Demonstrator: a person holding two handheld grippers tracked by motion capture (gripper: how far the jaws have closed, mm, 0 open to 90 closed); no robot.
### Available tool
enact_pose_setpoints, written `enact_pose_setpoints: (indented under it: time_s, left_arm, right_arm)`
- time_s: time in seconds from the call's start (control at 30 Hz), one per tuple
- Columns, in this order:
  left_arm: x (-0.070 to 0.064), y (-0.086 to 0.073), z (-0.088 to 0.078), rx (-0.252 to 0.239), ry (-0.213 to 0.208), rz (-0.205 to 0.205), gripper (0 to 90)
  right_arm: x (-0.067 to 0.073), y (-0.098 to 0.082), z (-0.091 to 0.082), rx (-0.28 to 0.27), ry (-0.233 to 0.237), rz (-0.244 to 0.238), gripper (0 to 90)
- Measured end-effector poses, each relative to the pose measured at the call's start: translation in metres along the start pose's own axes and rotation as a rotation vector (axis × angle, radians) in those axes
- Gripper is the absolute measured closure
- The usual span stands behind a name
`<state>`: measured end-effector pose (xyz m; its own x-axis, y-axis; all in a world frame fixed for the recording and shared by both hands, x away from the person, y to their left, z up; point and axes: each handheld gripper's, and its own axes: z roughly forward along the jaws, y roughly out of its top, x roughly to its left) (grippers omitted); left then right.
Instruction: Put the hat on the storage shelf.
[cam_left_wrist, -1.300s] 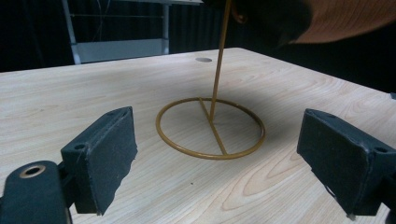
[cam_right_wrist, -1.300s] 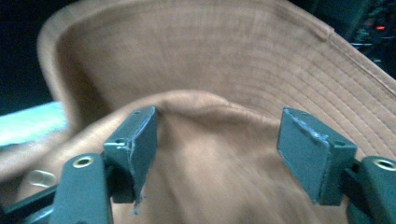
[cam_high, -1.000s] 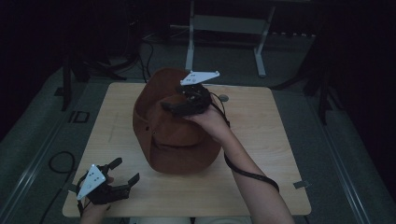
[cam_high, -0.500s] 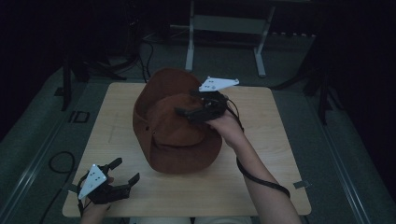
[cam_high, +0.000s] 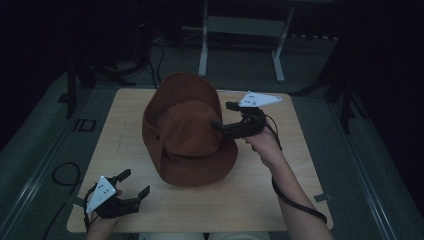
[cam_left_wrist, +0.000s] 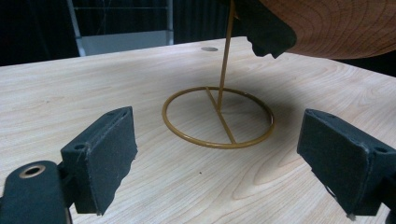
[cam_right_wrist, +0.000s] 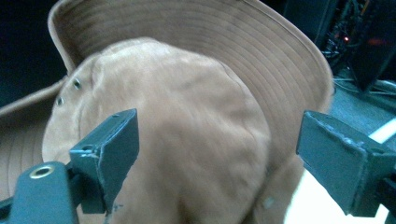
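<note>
Hat (cam_high: 187, 132) sits mid-frame on its stand (cam_left_wrist: 218, 116), so I'd guess nothing's grabbed yet: my right hand-held gripper (cam_high: 220, 116) gapes at its crown, left hand-held gripper (cam_high: 134, 184) idles open lower left on the worktop (cam_high: 280, 200).

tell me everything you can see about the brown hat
The brown hat is a wide-brimmed, suede-like hat with a rounded crown, stitched rings on the brim and small metal eyelets on the crown's side. It sits tilted over the middle of the wooden table, raised on a thin gold wire stand with a ring base. The right gripper is open at its crown.
</note>
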<state>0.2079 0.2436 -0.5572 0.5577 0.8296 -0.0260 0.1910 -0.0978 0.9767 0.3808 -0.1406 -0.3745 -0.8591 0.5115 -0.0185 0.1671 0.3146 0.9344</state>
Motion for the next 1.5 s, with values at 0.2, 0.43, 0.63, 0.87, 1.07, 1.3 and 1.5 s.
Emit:
enact_pose_setpoints:
  time_s: [0.2, 0.43, 0.63, 0.87, 1.07, 1.3, 1.5]
  left_arm:
    - [0.001, -0.001, 0.000, 0.002, -0.004, -0.005, 12.4]
    - [0.002, -0.002, 0.000, 0.009, 0.005, -0.004, 12.4]
    - [0.001, -0.003, 0.002, 0.020, 0.003, 0.003, 12.4]
    - [0.001, -0.004, 0.003, 0.026, 0.009, 0.005, 12.4]
    - [0.002, -0.005, 0.003, 0.030, 0.013, 0.010, 12.4]
    - [0.001, -0.006, 0.004, 0.035, 0.012, 0.011, 12.4]
    - [0.001, -0.006, 0.004, 0.036, 0.032, 0.019, 12.3]
  right_arm:
    - [-0.012, -0.022, -0.020, 0.020, -0.051, 0.023, 13.3]
    - [-0.023, -0.053, -0.033, 0.063, -0.101, 0.040, 13.3]
    - [-0.029, -0.078, -0.042, 0.072, -0.108, 0.060, 13.3]
    - [-0.034, -0.109, -0.045, 0.090, -0.107, 0.094, 13.3]
    - [-0.037, -0.135, -0.045, 0.109, -0.105, 0.113, 13.3]
    - [-0.039, -0.176, -0.047, 0.135, -0.133, 0.144, 13.4]
    - [-0.040, -0.198, -0.052, 0.143, -0.139, 0.179, 13.4]
